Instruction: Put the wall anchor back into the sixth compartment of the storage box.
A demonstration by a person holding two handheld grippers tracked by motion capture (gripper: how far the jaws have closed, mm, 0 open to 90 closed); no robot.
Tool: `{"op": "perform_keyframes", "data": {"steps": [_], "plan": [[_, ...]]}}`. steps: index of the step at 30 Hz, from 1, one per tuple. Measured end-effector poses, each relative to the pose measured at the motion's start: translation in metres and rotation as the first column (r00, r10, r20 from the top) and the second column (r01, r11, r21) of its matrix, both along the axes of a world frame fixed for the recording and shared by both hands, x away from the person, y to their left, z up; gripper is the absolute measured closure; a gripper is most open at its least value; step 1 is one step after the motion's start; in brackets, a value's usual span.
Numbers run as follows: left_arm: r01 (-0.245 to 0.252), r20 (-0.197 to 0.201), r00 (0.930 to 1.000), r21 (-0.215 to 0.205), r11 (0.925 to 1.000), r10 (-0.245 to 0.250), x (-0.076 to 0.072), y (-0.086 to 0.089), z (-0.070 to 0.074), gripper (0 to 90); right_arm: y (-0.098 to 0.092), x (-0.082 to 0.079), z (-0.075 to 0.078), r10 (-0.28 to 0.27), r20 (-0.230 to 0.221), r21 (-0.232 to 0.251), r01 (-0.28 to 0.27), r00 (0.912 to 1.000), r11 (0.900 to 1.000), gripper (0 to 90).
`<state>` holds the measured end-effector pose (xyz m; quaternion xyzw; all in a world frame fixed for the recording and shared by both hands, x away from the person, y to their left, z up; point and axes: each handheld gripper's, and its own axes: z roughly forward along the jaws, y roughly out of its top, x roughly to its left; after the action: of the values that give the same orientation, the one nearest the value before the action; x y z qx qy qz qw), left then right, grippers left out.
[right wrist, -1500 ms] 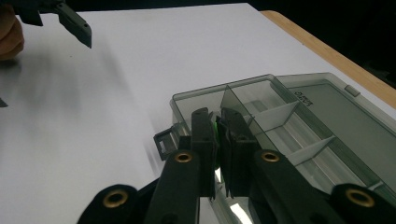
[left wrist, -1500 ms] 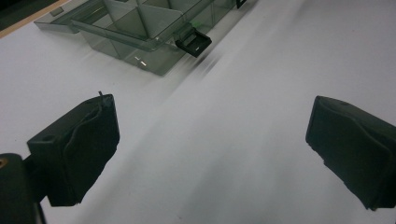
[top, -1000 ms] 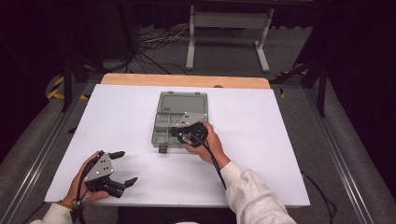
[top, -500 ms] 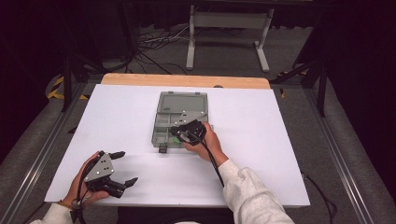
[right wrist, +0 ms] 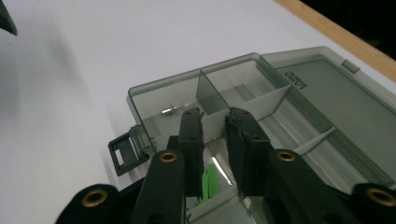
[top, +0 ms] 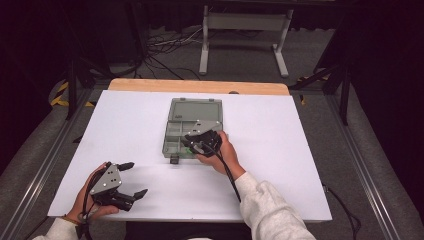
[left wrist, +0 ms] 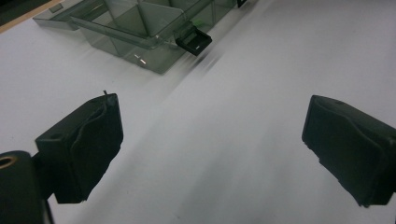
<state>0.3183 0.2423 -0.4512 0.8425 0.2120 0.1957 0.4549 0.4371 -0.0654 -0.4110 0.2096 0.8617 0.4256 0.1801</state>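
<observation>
Open compartment box (top: 194, 129), centre of bench (top: 300, 165).
Right hand-held gripper (right wrist: 215, 123) over box's near edge, jaws just parting, nothing between; left hand-held gripper (top: 131, 179) lower left, apart, bare bench around.

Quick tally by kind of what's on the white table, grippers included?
Black two-jaw grippers: 2, left gripper and right gripper
Clear grey plastic compartment box, lid open: 1
Small metal pin in the box: 1
Green piece under the right jaws: 1
Total: 5
</observation>
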Motion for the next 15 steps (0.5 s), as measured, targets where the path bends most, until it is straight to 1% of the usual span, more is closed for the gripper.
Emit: {"op": "perform_keyframes", "data": {"steps": [2,4,5,7,9,11,12,13,14,15], "plan": [[-0.022,0.004,0.9997,-0.007,0.9997,0.022,0.0,0.0,0.001,10.4,-0.004,-0.002,0.003,0.0,0.016,0.018,-0.001,0.9999,1.0,71.4],[-0.029,0.006,0.9996,-0.004,0.9996,0.029,0.001,0.0,0.002,11.7,-0.009,-0.006,0.007,0.005,0.041,0.032,-0.006,0.9991,0.999,69.5],[-0.034,0.004,0.9994,-0.004,0.9994,0.034,0.001,-0.001,0.002,11.7,-0.009,-0.006,0.007,0.005,0.041,0.032,-0.006,0.9991,0.999,69.5],[-0.044,0.012,0.999,-0.001,0.999,0.044,0.001,-0.003,0.003,12.3,-0.015,-0.01,0.011,0.012,0.065,0.038,-0.014,0.9978,0.999,67.2],[-0.046,0.025,0.9986,-0.002,0.9989,0.046,0.001,-0.004,0.005,12.7,-0.021,-0.014,0.014,0.015,0.089,0.051,-0.019,0.9959,0.999,64.8],[-0.047,0.029,0.9985,-0.001,0.9989,0.047,0.003,-0.006,0.006,12.8,-0.028,-0.017,0.017,0.019,0.107,0.049,-0.024,0.994,0.998,62.7],[-0.048,0.034,0.9983,0.004,0.9989,0.047,0.003,-0.007,0.007,12.7,-0.032,-0.019,0.019,0.016,0.121,0.059,-0.023,0.9925,0.998,62.1],[-0.05,0.033,0.9982,0.001,0.9988,0.049,0.004,-0.008,0.007,12.7,-0.036,-0.021,0.021,0.017,0.123,0.067,-0.025,0.9922,0.997,60.8],[-0.047,0.042,0.9981,0.01,0.9989,0.046,0.006,-0.008,0.008,12.7,-0.039,-0.022,0.022,0.018,0.126,0.071,-0.027,0.9919,0.997,59.5],[-0.053,0.044,0.9977,0.006,0.9986,0.052,0.007,-0.009,0.009,12.7,-0.043,-0.024,0.024,0.013,0.134,0.072,-0.023,0.9908,0.997,58.0]]}}
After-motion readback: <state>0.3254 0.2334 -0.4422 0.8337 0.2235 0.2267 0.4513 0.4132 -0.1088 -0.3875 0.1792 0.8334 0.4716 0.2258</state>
